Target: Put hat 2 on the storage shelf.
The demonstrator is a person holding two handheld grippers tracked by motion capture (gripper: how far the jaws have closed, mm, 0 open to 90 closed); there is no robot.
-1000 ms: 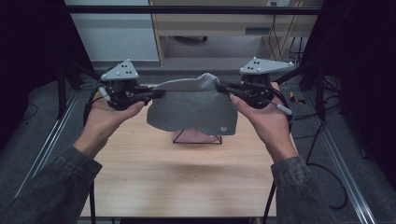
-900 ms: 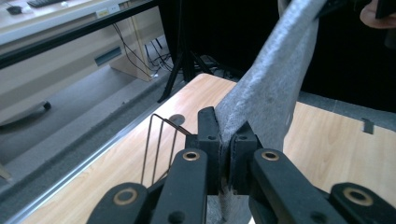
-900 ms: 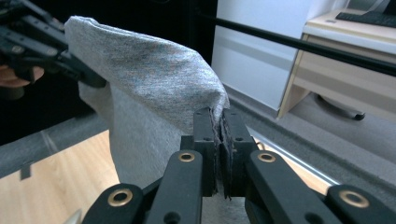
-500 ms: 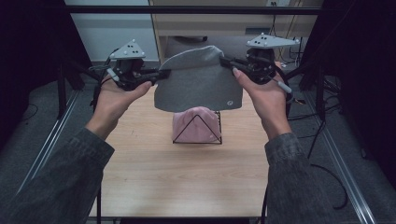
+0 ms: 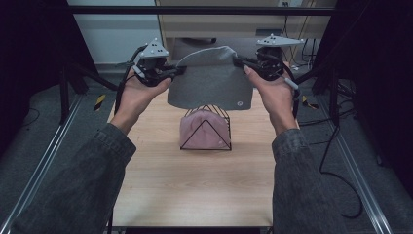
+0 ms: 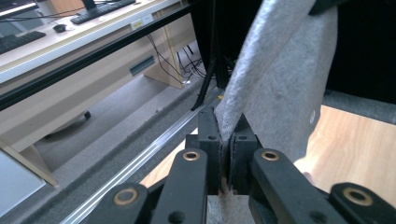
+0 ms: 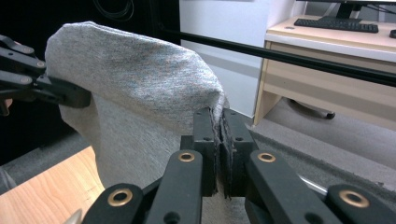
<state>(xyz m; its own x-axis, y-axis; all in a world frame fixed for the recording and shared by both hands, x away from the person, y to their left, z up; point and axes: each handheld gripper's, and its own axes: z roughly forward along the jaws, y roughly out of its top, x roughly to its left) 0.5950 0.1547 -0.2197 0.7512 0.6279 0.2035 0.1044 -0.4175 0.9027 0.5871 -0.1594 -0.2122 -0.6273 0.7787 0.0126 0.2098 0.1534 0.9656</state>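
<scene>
High view: grey cloth [image 5: 210, 87] stretched between claws (both clamped).

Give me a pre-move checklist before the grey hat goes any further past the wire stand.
1. Left gripper shut on the grey hat: ok, fabric pinched between the jaws.
2. Right gripper shut on the hat's other edge: ok.
3. Hat held clear of the wire stand: ok, it hangs above and behind it.
4. Pink hat seated on the stand: ok.
5. Hat opening spread wide: cannot tell.
6. Table in front of the stand free: ok.
</scene>
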